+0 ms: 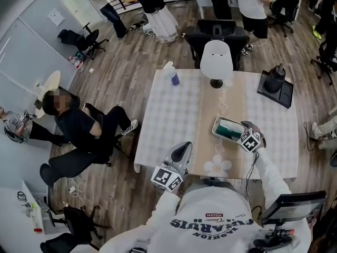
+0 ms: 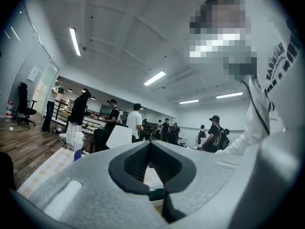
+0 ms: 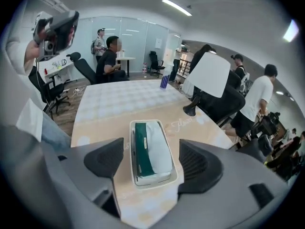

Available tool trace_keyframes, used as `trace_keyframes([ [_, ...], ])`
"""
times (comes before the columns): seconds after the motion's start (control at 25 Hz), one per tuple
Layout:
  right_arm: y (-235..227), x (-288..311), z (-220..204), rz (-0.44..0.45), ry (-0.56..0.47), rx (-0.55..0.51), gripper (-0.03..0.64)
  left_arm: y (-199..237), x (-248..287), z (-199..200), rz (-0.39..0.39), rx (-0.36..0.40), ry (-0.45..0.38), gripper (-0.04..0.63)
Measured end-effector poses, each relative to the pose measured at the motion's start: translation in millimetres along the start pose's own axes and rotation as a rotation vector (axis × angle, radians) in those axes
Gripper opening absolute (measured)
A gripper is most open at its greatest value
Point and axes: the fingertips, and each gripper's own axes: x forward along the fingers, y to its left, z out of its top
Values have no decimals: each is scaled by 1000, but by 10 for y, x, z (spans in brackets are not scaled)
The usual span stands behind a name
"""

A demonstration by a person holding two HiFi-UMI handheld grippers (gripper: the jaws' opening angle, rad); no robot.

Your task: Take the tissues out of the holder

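Fingers (image 3: 200, 166) of my right gripper (image 3: 152, 162) stand wide apart over the holder (image 3: 131, 149), gripping nothing. My left gripper (image 2: 150, 149) is pinched shut and empty. On the table (image 1: 168, 120), the holder lies at my one o'clock with the tissues (image 3: 159, 147) packed inside. None are out yet, so I judge the whole pull remains.

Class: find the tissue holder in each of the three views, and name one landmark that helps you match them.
Head view: tissue holder on the table, right of centre.
Left gripper view: only a green-and-white sliver low behind the shut jaws, probably it.
Right gripper view: low centre, between the open jaws.
Shared landmark: the blue-and-white bottle.
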Motion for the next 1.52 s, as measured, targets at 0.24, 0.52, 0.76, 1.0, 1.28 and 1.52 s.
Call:
trace_keyframes([
  [0.24,-12,568,-310,54,151,-67,364,45,-62,-27,13,11,5,5],
  [0.52,20,951,-553,112,247,-105,370,49,-74,-31,27,17,24,5],
  [0.76,-2,1095,-624,97,293,-176,374,74,-67,-28,39,14,33,5],
  [1.0,21,1268,-734,127,314,-172,383,80,-26,-86,39,11,55,5],
  [1.28,52,1281,-751,138,349,-184,360,65,12,-78,41,7,47,5],
  [1.52,75,1276,-737,135,347,-184,357,70,9,-79,37,7,48,5],
])
